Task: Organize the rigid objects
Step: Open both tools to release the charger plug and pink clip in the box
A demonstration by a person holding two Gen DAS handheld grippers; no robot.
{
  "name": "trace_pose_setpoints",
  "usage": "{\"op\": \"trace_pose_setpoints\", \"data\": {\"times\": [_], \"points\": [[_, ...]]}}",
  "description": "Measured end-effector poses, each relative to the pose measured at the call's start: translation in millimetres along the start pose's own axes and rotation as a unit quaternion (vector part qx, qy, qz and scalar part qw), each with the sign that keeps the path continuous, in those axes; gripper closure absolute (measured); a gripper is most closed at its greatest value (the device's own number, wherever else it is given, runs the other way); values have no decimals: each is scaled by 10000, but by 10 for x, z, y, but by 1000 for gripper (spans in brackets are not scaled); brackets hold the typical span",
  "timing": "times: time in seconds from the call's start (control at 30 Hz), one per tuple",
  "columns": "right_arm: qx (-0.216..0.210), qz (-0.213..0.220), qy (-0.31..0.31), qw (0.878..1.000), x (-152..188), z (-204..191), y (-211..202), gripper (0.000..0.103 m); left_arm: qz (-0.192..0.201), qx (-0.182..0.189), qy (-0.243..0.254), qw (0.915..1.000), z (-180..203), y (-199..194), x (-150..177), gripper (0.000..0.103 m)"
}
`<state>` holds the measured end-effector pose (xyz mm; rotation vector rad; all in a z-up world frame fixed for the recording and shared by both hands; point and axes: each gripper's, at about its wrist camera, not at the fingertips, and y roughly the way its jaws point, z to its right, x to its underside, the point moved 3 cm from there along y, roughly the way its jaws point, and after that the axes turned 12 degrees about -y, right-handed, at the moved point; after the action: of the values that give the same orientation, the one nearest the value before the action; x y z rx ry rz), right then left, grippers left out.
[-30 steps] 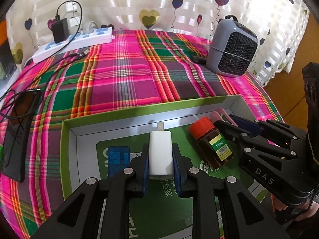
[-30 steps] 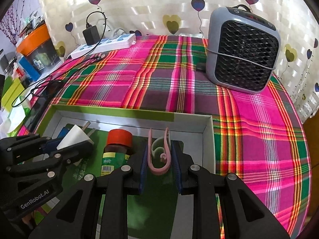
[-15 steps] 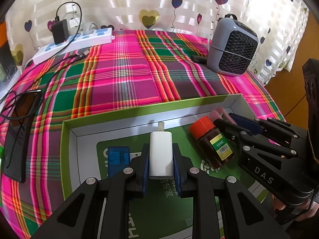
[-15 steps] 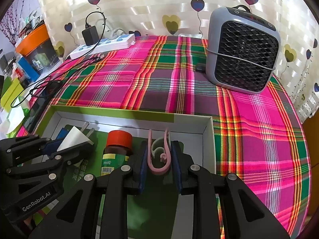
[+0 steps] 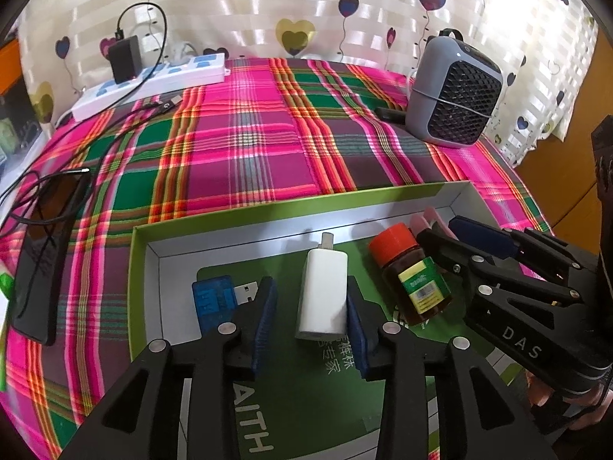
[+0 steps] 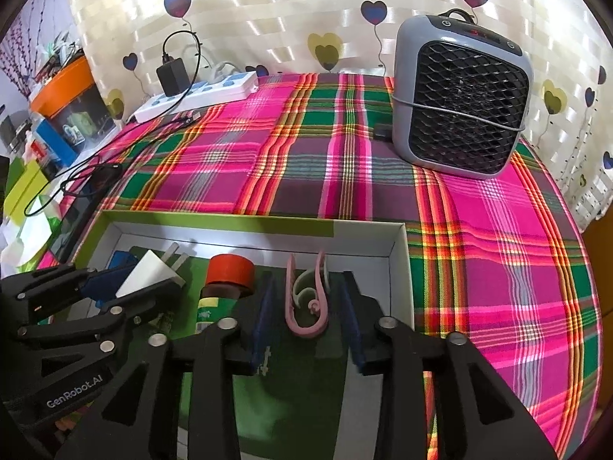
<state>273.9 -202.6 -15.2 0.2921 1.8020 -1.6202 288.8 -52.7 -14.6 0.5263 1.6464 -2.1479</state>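
Both of my tongs have just let go. A moment back the left tongs (image 5: 310,306) were clamped on the white charger (image 5: 323,295); now they stand apart, with the charger lying between the pads, touching the right-hand pad and clear of the left one, prongs pointing away from me. The right tongs (image 6: 306,314) were clamped on the pink clip (image 6: 306,303); they too are now spread, the clip resting loose between them with a gap on each side. Both things sit on the green floor of the box (image 5: 245,222). The brown bottle (image 5: 412,278) with the red cap lies between the two tongs, and a blue USB stick (image 5: 214,299) lies just left of my left tongs. My judgement: both placements are done, and backing straight out should avoid nudging charger or clip.
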Motion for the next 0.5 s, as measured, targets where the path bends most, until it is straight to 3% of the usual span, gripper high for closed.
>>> {"op": "trace_pose_setpoints", "data": {"times": [0.5], "points": [[104,146,46,9998,91,-60,-205,65,293,-134,-71,9995,-14,-302,141,68]]}}
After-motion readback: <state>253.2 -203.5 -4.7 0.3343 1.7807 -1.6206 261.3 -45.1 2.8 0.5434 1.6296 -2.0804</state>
